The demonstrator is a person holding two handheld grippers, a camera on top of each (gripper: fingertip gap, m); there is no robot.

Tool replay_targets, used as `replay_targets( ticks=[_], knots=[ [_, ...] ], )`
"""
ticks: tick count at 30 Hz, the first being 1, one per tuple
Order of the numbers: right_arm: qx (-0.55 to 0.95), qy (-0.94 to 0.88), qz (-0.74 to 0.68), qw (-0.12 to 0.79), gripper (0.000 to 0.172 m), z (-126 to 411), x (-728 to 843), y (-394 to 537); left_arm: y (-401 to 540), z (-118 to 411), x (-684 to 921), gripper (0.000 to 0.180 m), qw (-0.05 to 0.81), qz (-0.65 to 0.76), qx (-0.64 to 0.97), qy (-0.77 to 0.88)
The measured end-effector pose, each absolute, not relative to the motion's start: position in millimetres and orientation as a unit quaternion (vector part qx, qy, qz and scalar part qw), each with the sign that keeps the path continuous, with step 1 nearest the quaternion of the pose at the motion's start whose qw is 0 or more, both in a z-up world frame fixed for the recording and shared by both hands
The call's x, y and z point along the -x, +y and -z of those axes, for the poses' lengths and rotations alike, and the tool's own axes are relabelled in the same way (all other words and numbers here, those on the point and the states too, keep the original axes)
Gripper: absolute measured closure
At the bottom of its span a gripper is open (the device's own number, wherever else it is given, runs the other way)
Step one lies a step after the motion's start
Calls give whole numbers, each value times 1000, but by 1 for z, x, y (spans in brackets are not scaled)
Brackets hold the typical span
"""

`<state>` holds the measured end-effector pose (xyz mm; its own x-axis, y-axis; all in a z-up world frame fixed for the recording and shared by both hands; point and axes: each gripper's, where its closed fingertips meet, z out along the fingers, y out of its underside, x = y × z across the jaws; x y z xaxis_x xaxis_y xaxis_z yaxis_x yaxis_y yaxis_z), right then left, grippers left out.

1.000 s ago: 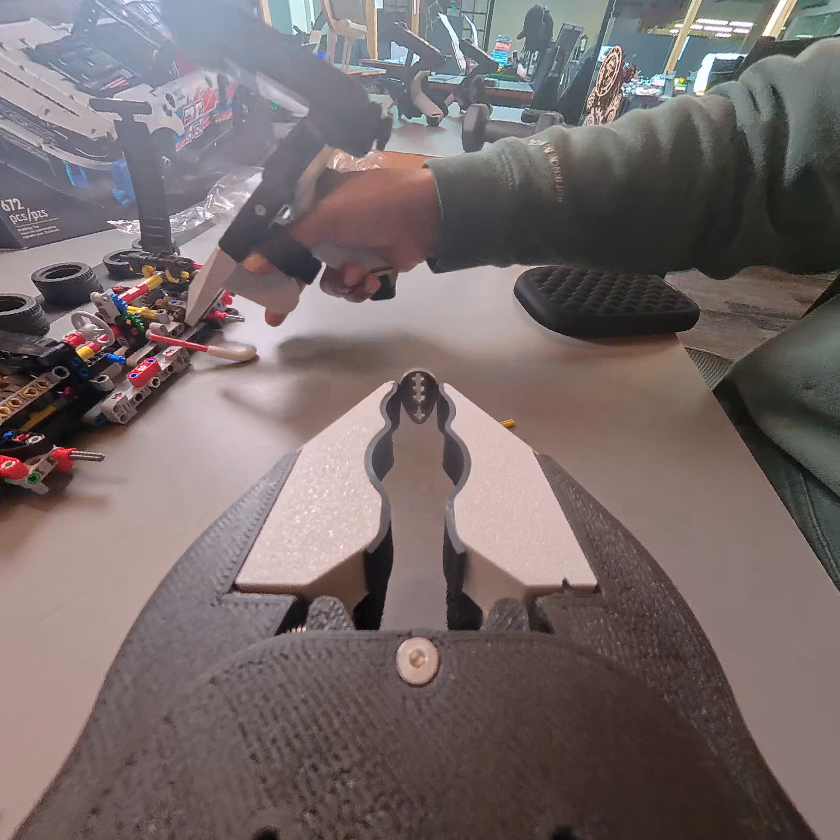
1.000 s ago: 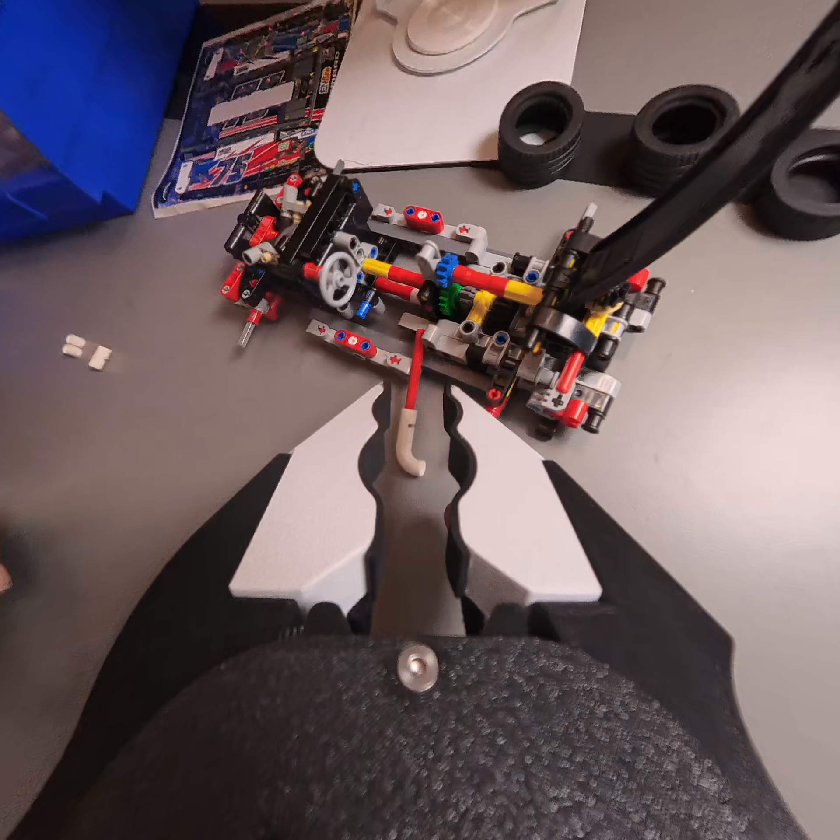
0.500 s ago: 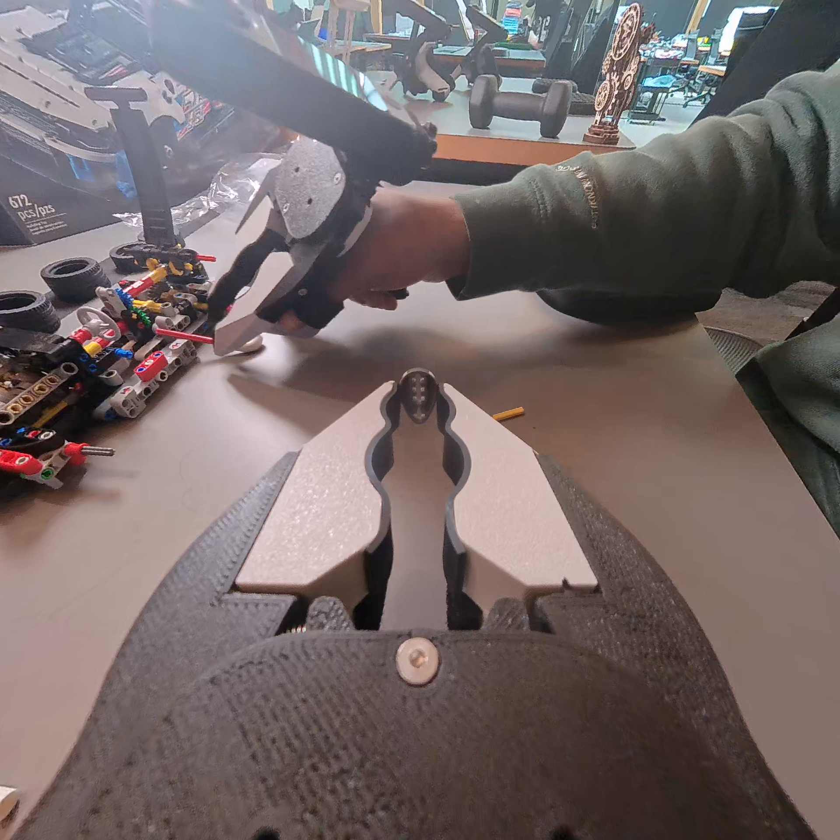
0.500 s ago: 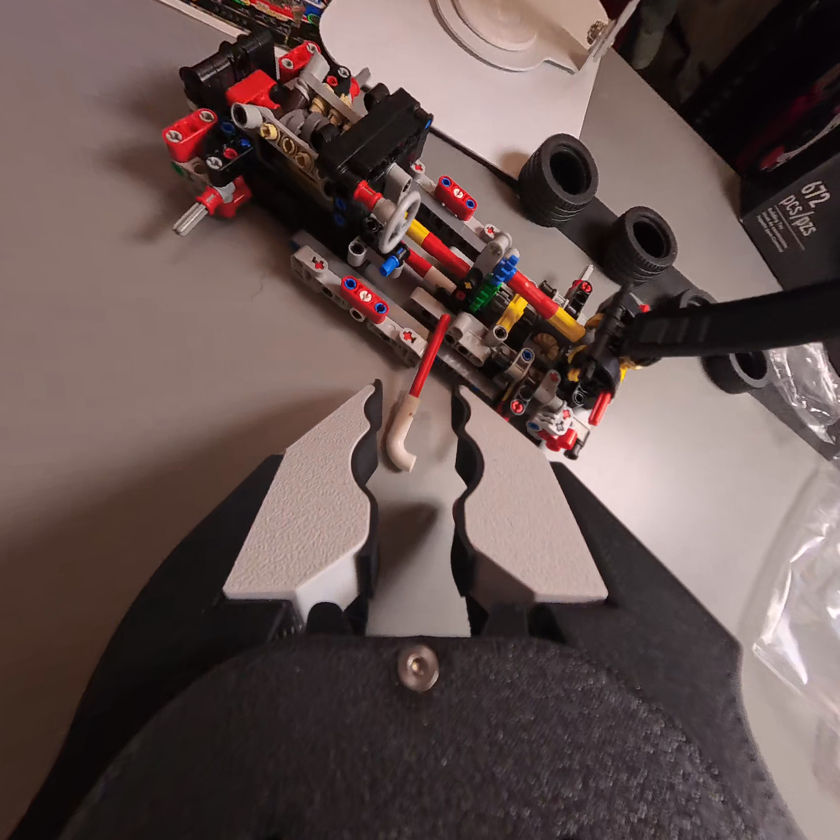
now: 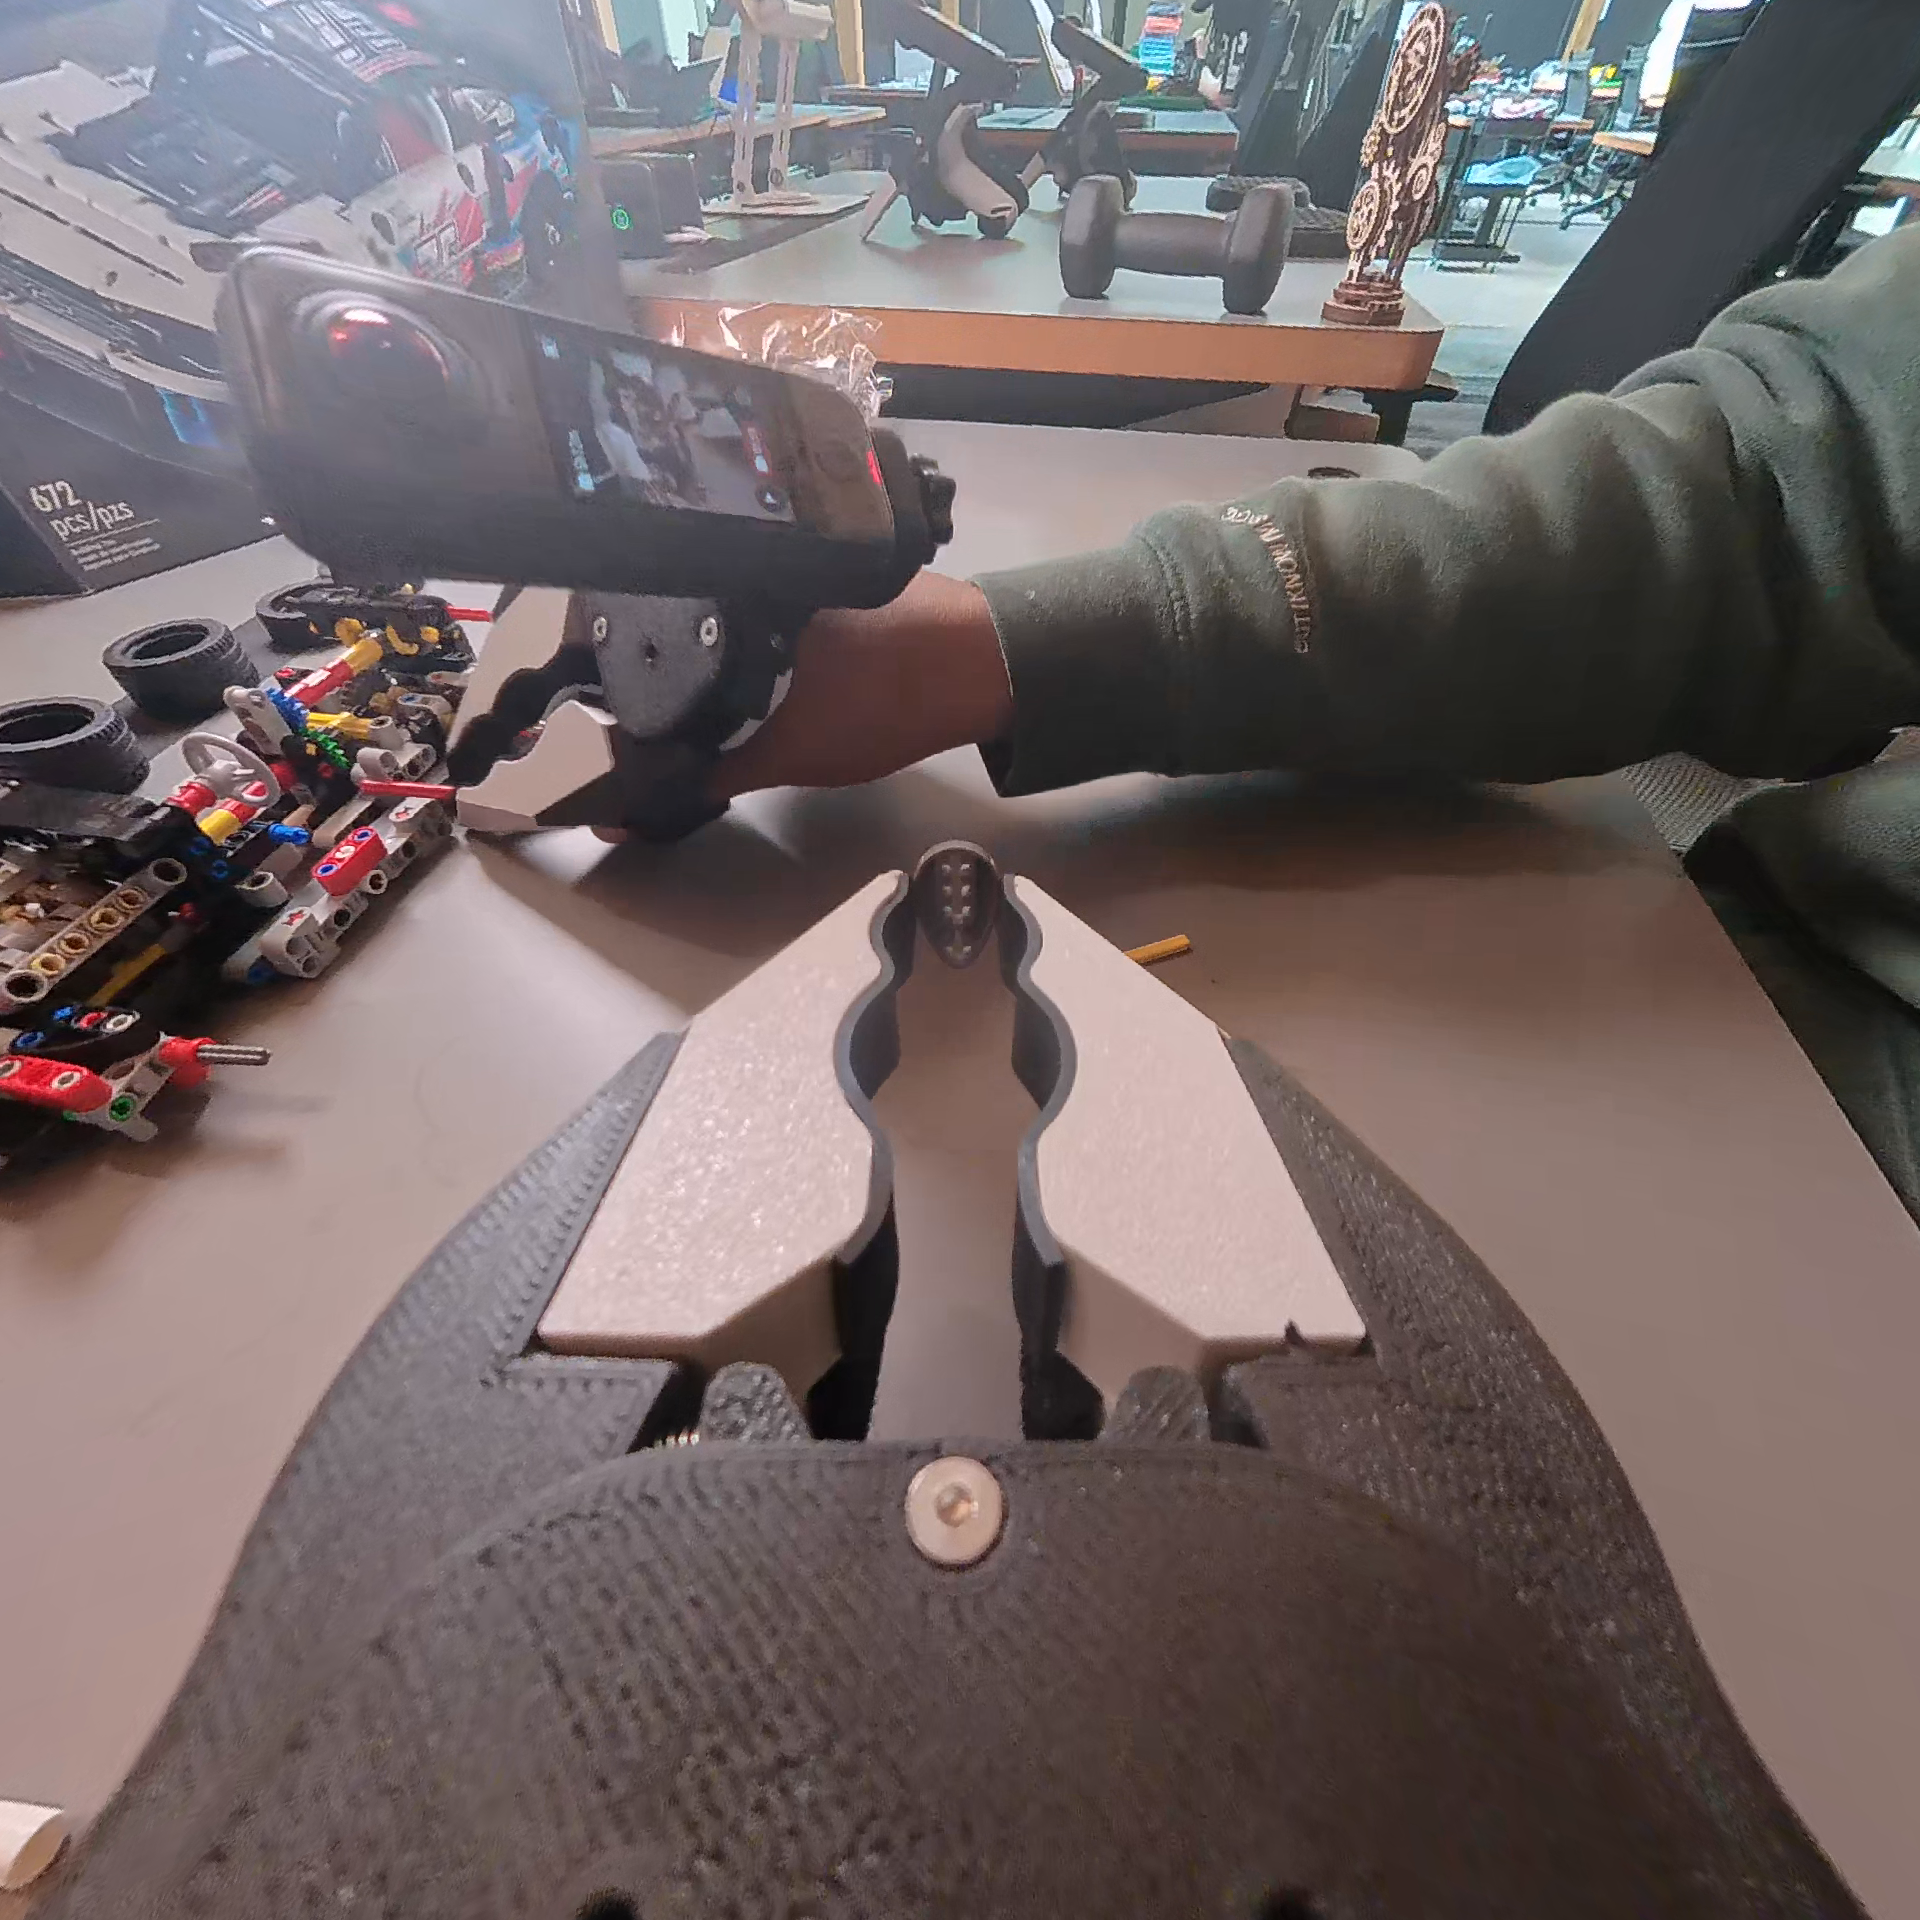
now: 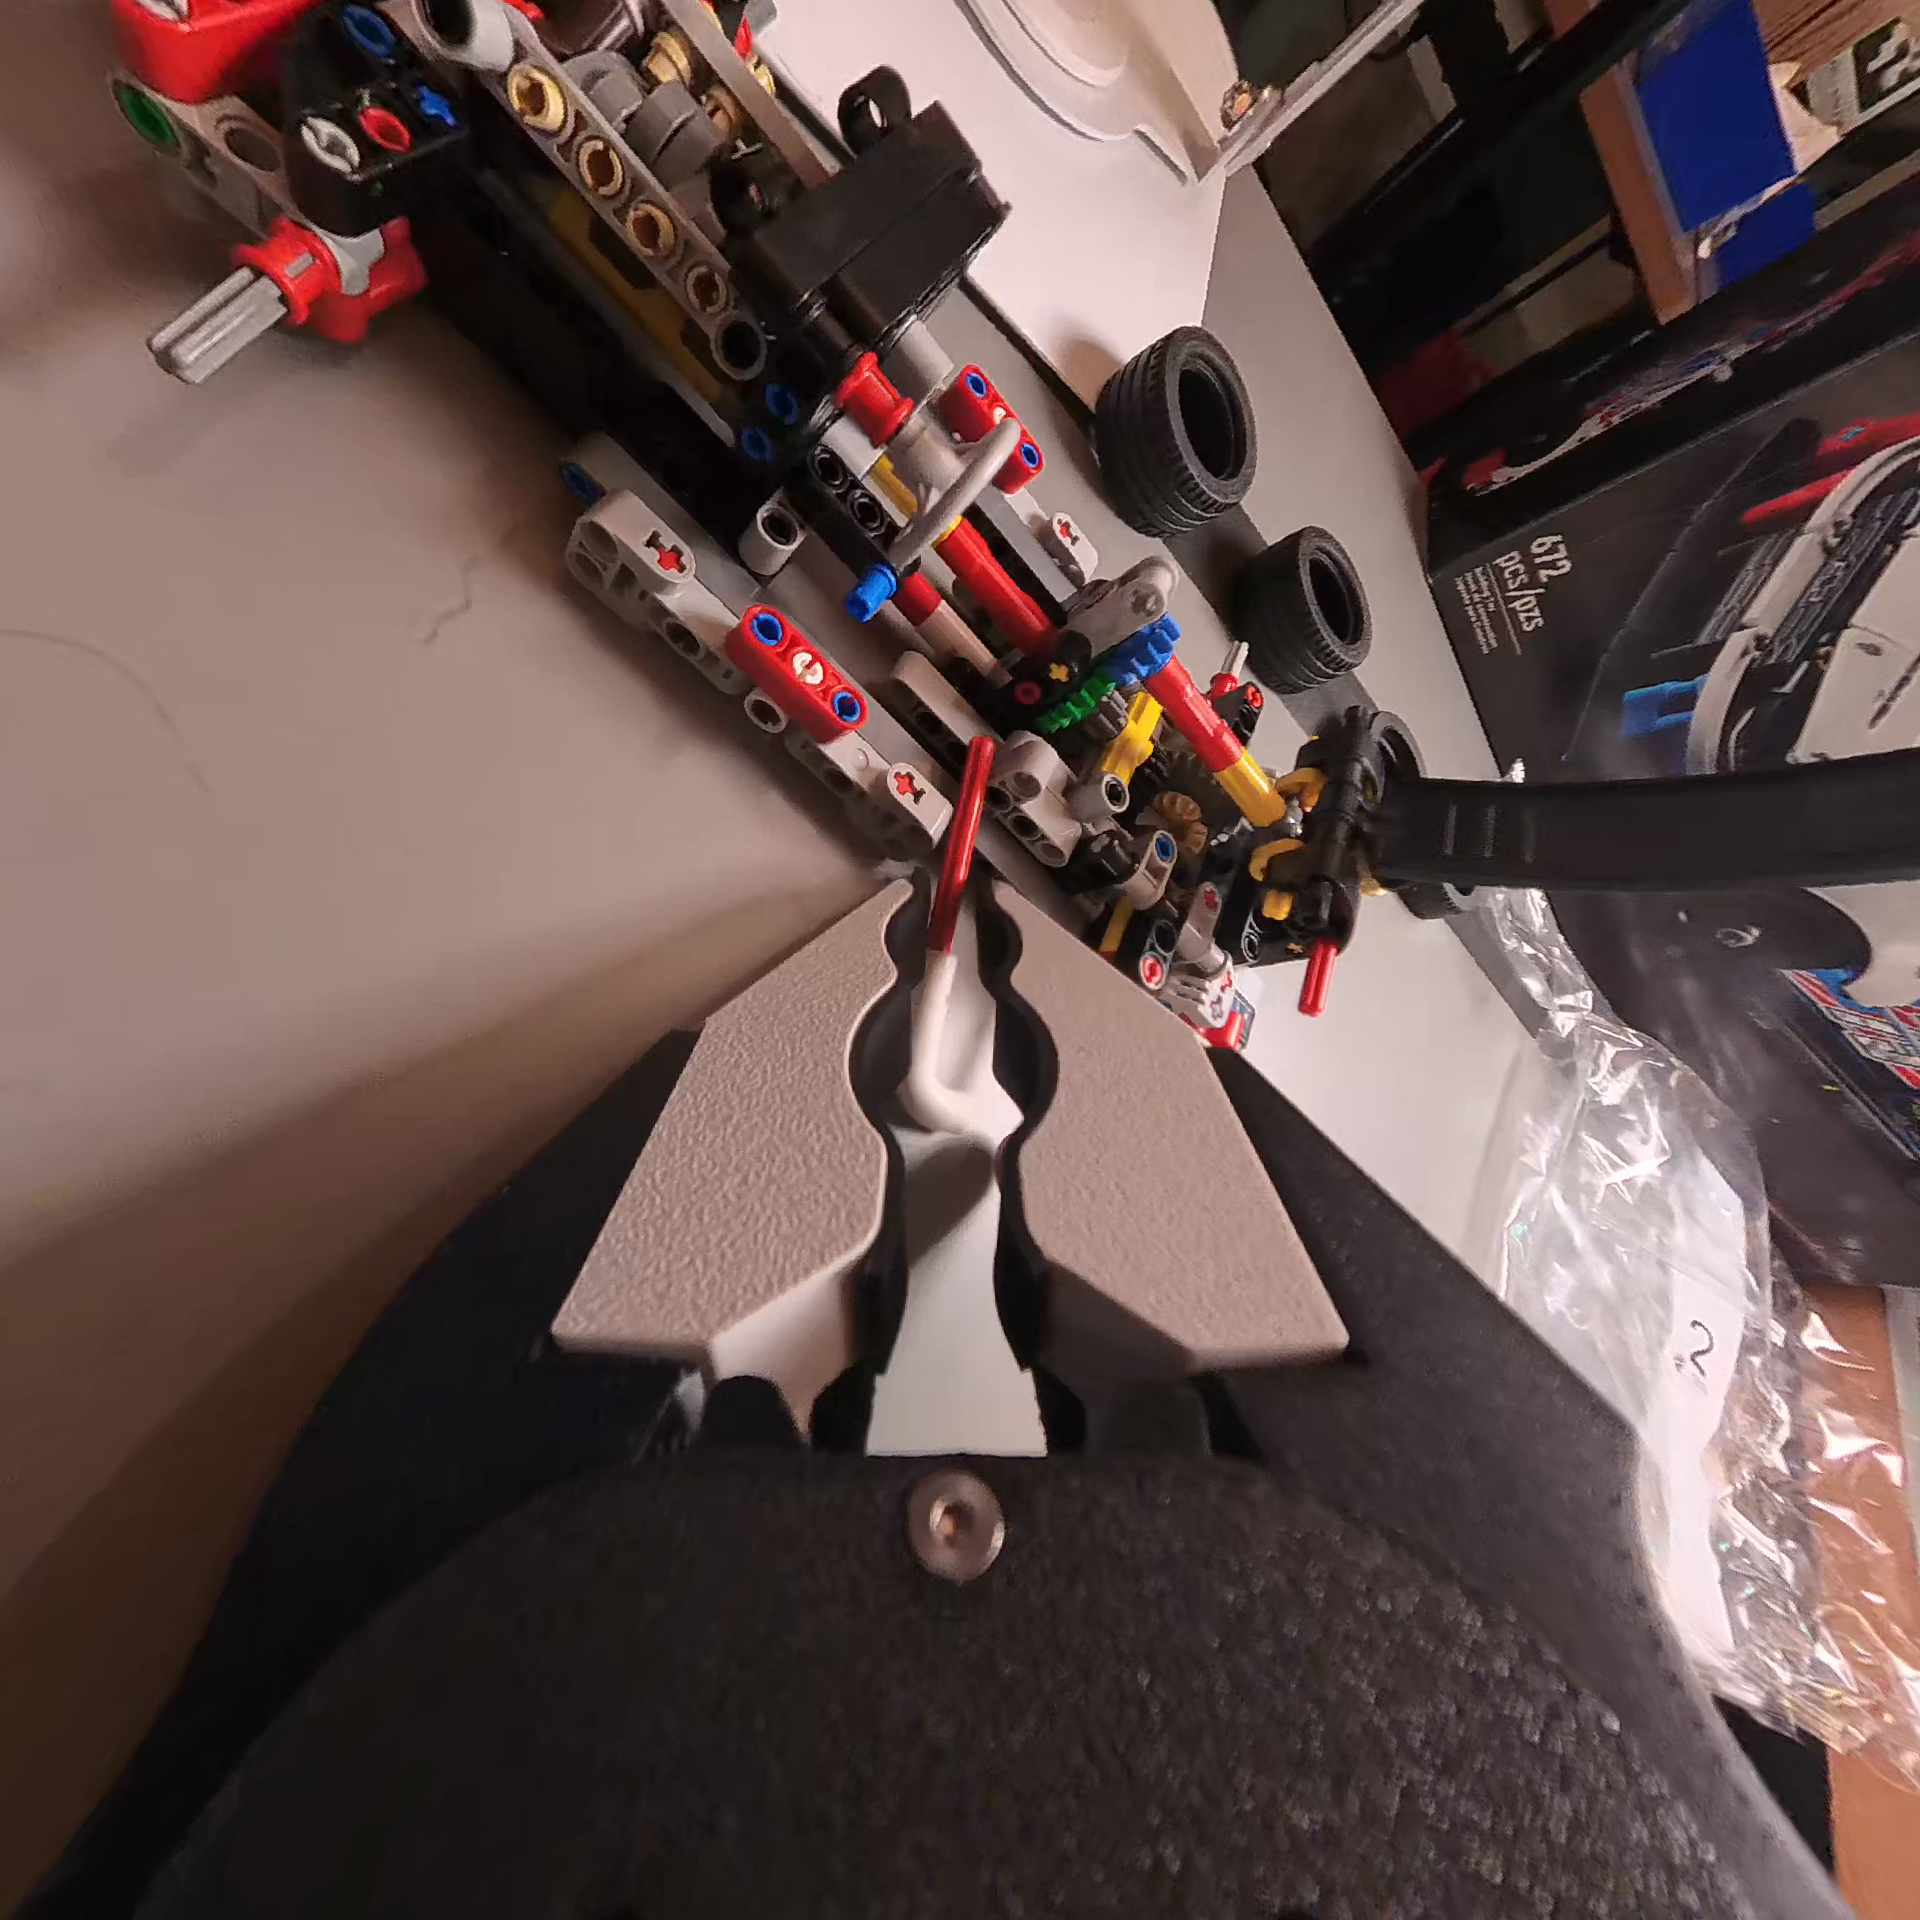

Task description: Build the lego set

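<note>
My right gripper (image 6: 954,899) is shut on a thin red rod (image 6: 961,831) with a white hooked end (image 6: 935,1039). The rod passes between the fingertips and the white end lies farther back between the fingers. The rod's far end rests against a multi-coloured brick-built chassis (image 6: 935,644) on the grey table (image 6: 312,727). In the left wrist view the right gripper (image 5: 462,784) sits low on the table beside the chassis (image 5: 260,790), the red rod (image 5: 410,790) sticking out of its tips. My left gripper (image 5: 958,904) is shut on a small dark oval studded piece (image 5: 956,909) above the table.
Black tyres (image 6: 1179,431) (image 6: 1307,608) and a dark box (image 6: 1683,582) lie beyond the chassis. A black bar (image 6: 1610,821) reaches the chassis end. A clear plastic bag (image 6: 1662,1351) lies right. A short yellow rod (image 5: 1158,948) lies by my left gripper. A sleeve (image 5: 1455,582) crosses the table. My hands' fingertips stand some 25 centimeters from each other.
My right gripper dropped to the table, rolled, slid forward around the rod's white end and closed on the rod. My left gripper kept its hold and stayed put.
</note>
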<state>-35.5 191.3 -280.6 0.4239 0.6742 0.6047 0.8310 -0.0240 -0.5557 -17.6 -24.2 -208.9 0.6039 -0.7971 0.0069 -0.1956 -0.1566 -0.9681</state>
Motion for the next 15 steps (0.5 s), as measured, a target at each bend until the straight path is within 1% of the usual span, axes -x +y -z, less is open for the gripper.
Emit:
replay_targets(
  ticks=[2,4,7,10,12,15],
  knots=[
    [701,-533,106,461,170,281,32,195,-25,208,18,167,548,274,708,351],
    [687,-545,108,469,170,280,31,197,-25,208,18,167,549,271,708,351],
    [684,-566,44,458,171,278,32,193,-24,208,19,167,549,269,709,351],
    [718,-556,-149,392,171,259,38,174,-23,208,20,167,549,270,711,347],
    [721,-544,-302,306,171,236,41,150,-23,207,21,167,549,277,710,343],
    [707,-501,-455,204,171,194,35,125,-26,198,20,167,559,307,694,334]
  ],
)
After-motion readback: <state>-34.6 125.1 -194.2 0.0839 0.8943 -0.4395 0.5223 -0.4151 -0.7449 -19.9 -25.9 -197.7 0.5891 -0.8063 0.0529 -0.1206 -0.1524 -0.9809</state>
